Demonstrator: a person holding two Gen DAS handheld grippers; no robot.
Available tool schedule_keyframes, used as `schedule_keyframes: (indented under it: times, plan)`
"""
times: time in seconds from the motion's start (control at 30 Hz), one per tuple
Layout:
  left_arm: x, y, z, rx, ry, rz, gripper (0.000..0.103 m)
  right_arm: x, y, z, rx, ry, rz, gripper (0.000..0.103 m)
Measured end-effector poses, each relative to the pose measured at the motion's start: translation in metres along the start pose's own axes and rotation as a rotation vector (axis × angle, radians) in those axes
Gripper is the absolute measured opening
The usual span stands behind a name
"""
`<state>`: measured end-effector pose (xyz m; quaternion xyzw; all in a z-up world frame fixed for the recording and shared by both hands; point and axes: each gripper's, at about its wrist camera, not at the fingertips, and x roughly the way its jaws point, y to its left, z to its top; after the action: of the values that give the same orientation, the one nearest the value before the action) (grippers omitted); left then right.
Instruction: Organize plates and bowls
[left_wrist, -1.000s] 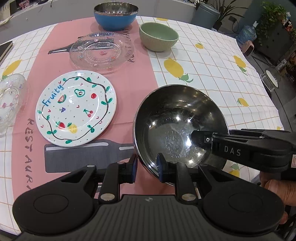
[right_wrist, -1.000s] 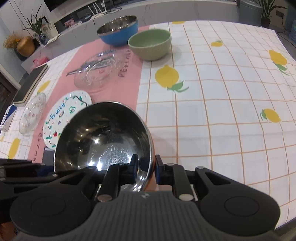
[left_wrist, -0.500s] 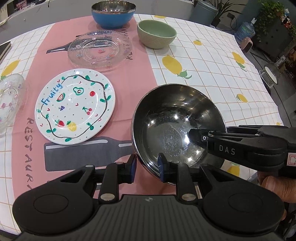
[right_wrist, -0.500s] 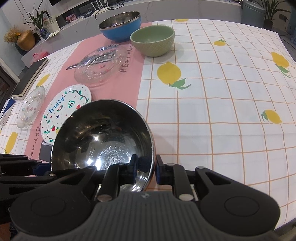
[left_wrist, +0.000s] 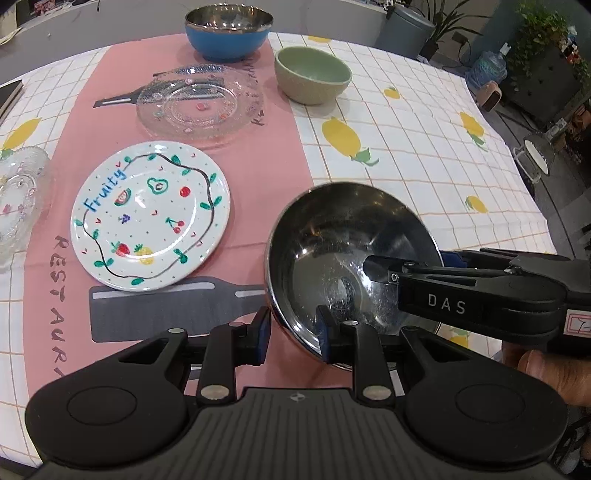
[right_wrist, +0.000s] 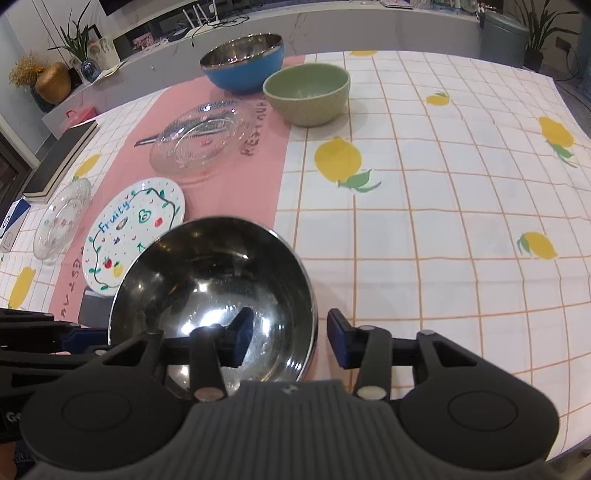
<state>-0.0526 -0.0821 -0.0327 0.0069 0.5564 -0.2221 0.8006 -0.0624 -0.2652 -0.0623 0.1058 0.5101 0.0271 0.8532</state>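
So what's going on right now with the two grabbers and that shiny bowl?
Left gripper straddling steel bowl rim, grip unclear. Right gripper opening, pads clear of the rim. Fruit plate close beside, nothing blocking.

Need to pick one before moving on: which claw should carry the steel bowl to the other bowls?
Left. The left claw grips the steel bowl by its rim; the right claw is opening its jaws, pads off the rim.
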Motion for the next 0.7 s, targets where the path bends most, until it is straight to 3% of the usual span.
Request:
schedule_keyframes:
  times: [0.17,0.37,0.47,0.7]
  plan:
    - [-0.008,0.004,0.005,-0.012,-0.037,0.001,0.030,-0.002,0.000,0.003,0.006,-0.011,0.000,0.048]
    - [-0.015,0.015,0.016,-0.067,-0.057,-0.049,0.030,-0.011,-0.008,0.011,0.051,-0.048,0.016,0.052]
    - [-0.024,0.024,0.027,-0.090,-0.091,-0.076,0.036,-0.014,-0.012,0.017,0.071,-0.065,0.023,0.053]
    - [-0.024,0.053,0.046,-0.161,-0.123,-0.032,0.039,-0.012,-0.008,0.027,0.078,-0.080,0.040,0.053]
